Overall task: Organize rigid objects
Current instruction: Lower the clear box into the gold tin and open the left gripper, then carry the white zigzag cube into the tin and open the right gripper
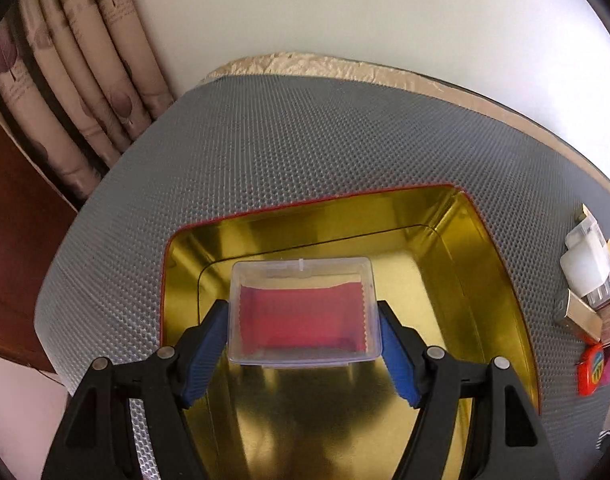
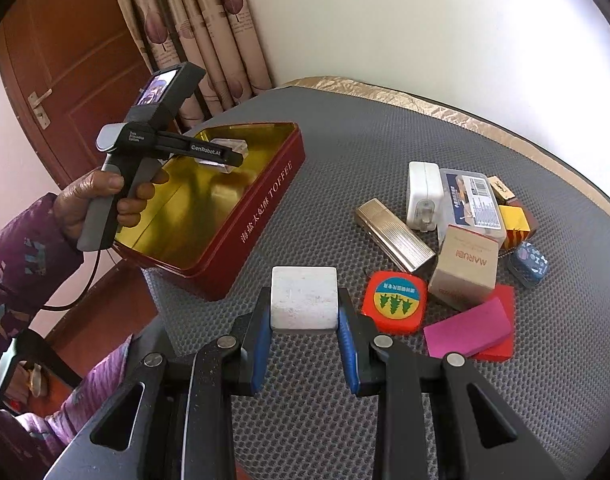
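Note:
My left gripper (image 1: 304, 322) is shut on a clear plastic box (image 1: 303, 312) with something red inside, its blue pads pressing both short sides. The box hangs inside the open red toffee tin (image 1: 493, 264) with a gold interior. In the right wrist view the same left gripper (image 2: 225, 156) reaches down into the tin (image 2: 265, 208), held by a hand in a purple sleeve. My right gripper (image 2: 305, 320) is shut on a white square block (image 2: 303, 298), held above the grey mat in front of the tin.
A grey dotted mat (image 2: 345, 152) covers the round table. Right of the tin lies a heap: a gold case (image 2: 395, 234), white charger (image 2: 424, 194), clear labelled box (image 2: 473, 202), cardboard box (image 2: 463, 268), red tape measure (image 2: 395, 302), pink pad (image 2: 469, 328), small yellow and blue items.

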